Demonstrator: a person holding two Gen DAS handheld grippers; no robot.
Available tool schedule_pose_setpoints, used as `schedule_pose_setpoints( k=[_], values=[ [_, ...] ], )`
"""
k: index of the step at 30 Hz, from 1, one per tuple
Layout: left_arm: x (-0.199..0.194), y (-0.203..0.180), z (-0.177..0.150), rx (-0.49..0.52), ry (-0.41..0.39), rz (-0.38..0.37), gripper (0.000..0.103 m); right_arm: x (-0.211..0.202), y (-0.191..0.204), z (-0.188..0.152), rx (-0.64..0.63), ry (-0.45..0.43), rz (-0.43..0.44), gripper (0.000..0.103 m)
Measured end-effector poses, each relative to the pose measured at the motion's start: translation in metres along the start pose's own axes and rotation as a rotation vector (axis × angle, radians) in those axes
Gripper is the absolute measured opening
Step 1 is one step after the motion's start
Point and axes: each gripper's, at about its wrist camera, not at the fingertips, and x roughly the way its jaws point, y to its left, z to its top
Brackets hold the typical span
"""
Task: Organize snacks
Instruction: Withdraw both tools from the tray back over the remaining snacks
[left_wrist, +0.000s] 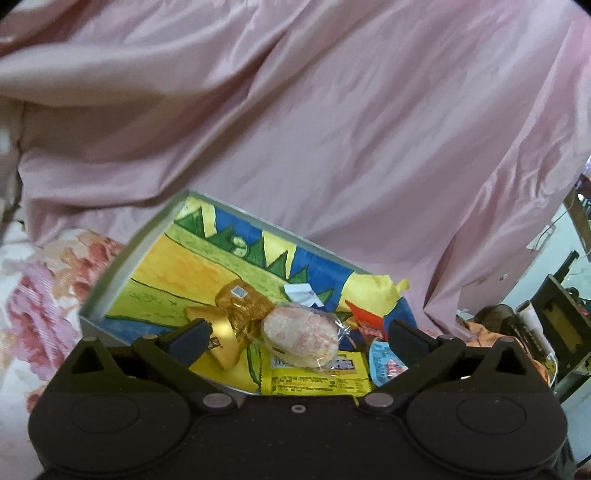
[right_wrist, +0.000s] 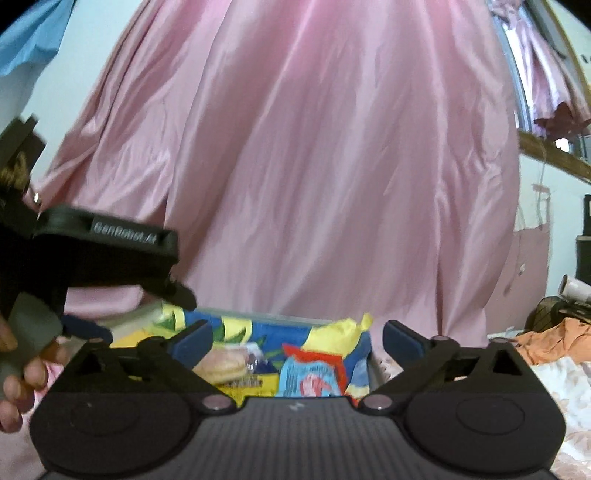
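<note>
Hovering over the box (left_wrist: 110, 273), both claws spread and empty: left gripper (left_wrist: 295, 338) above the round cake (left_wrist: 300, 334), right gripper (right_wrist: 297, 341) near the blue packet (right_wrist: 314, 374). Next: drop, pinch one snack.

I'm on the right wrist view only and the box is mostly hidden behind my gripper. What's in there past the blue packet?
Observer: A gold-wrapped snack lies in the box, left of the round pink cake.
Operator: Anything under that cake?
Observer: Yes, it rests partly on a yellow packet with printed text.
Operator: Is the left gripper holding anything?
Observer: No, the left gripper is open above the box, with the cake in line between its fingers.
</note>
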Motion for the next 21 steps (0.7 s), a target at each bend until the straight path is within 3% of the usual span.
schedule_pose_setpoints(
  k=[9,21],
  values=[
    [-0.067,0.002,-0.011,0.055,-0.088,-0.018,0.102,-0.051,0.0,0.02,0.048,-0.099,-0.021,0.103],
    [-0.143,0.011,-0.05,0.208,-0.196,-0.002,0.102,-0.108,0.007,0.028,0.044,-0.117,-0.035,0.103]
  ],
)
